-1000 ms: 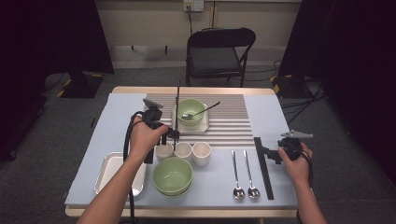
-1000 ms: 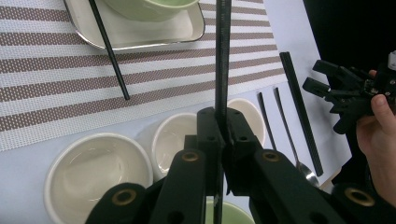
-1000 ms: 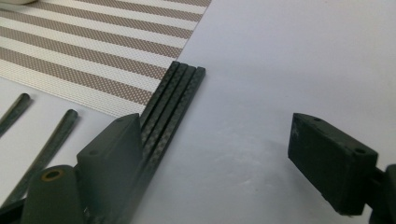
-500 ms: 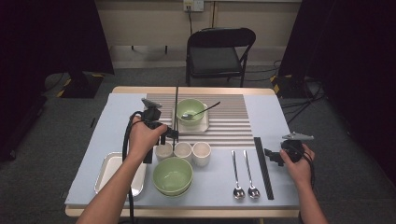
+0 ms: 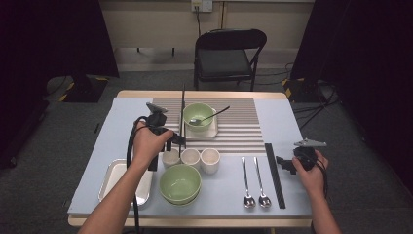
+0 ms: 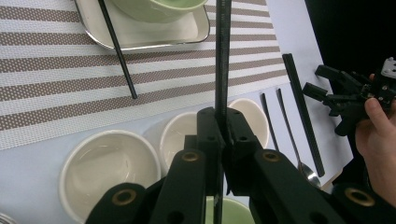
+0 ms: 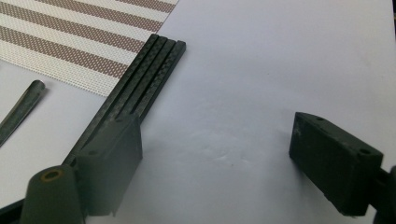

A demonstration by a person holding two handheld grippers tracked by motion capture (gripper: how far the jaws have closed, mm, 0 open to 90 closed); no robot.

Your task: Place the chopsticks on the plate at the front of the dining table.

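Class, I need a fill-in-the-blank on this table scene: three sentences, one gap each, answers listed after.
1. The left gripper is shut on a black ____.
2. Beside the front green bowl stand ____ small white cups.
3. The right gripper has its jaws ____ over the table, next to the black chopsticks.

Missing words: chopstick; three; open

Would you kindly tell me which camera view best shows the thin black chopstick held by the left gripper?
The left gripper view: the thin black chopstick is clamped close-up. The high view shows it small; the right gripper view shows other chopsticks.
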